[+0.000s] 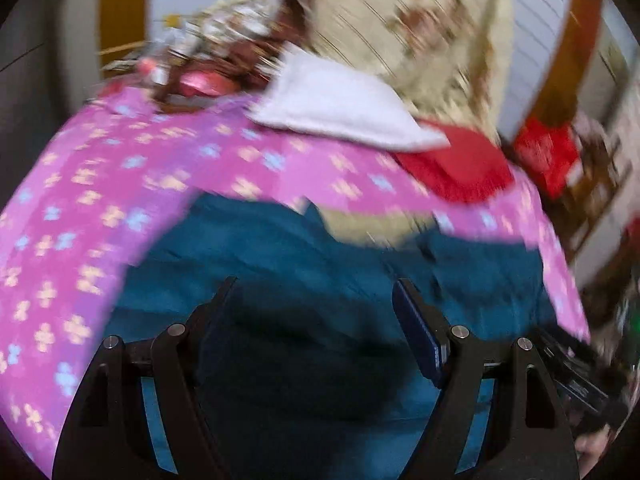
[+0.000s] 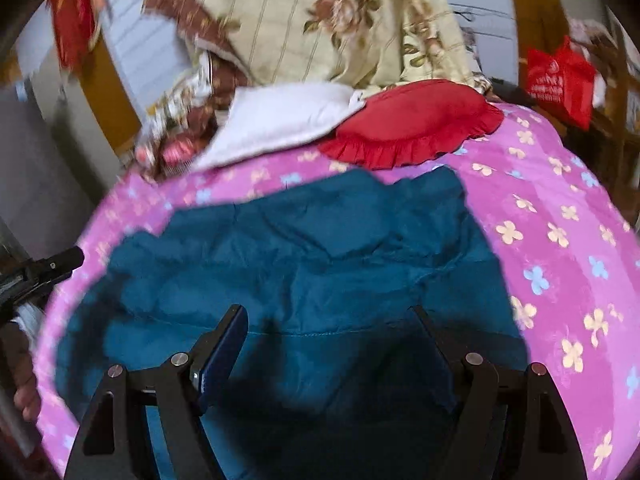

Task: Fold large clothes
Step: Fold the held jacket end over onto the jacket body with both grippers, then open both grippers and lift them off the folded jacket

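A large teal garment (image 2: 320, 248) lies spread and wrinkled on a pink flowered bedsheet (image 2: 560, 216). It also shows in the left wrist view (image 1: 280, 256), blurred. My left gripper (image 1: 316, 284) is open and empty, hovering just above the garment's near part. My right gripper (image 2: 326, 312) is open and empty, also just above the garment's near part. The left gripper's tip (image 2: 68, 258) shows at the left edge of the right wrist view, beside the bed's edge.
A red frilled cushion (image 2: 412, 120) and a white pillow (image 2: 280, 116) lie at the far end of the bed. A cream flowered quilt (image 2: 320, 12) is piled behind them. A red bag (image 2: 560, 80) hangs at the right. The pink sheet (image 1: 100, 200) surrounds the garment.
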Demonstrator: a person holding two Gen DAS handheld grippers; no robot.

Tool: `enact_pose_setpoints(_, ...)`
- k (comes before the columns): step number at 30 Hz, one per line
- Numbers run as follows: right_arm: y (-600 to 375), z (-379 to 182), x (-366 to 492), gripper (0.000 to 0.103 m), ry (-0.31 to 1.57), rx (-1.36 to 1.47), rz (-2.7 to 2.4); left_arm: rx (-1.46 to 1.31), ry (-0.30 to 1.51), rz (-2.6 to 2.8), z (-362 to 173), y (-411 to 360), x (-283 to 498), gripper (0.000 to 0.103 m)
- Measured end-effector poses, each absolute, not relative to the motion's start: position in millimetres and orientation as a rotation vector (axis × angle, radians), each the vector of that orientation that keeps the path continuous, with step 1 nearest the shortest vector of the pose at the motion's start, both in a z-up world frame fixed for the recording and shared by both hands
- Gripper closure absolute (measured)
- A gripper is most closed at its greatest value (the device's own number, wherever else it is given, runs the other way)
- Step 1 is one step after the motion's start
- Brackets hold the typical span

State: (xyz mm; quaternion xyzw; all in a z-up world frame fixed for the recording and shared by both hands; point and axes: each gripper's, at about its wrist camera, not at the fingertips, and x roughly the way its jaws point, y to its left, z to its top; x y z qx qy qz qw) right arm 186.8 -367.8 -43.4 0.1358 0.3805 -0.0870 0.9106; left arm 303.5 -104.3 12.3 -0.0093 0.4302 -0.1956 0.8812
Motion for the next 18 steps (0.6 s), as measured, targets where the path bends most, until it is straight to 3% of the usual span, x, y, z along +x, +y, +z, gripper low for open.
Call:
enact_pose_setpoints(5,-369,-71,215,0.024,0.814,0.167,-0.238,0.176,0.919,-0.314,-42,-156,317,0.026)
enact_pose_setpoints(18,-424,-102,262,0.022,0.842,0.298,-0.299,0.151,0.965,-0.273,-71,-170,372,0.025)
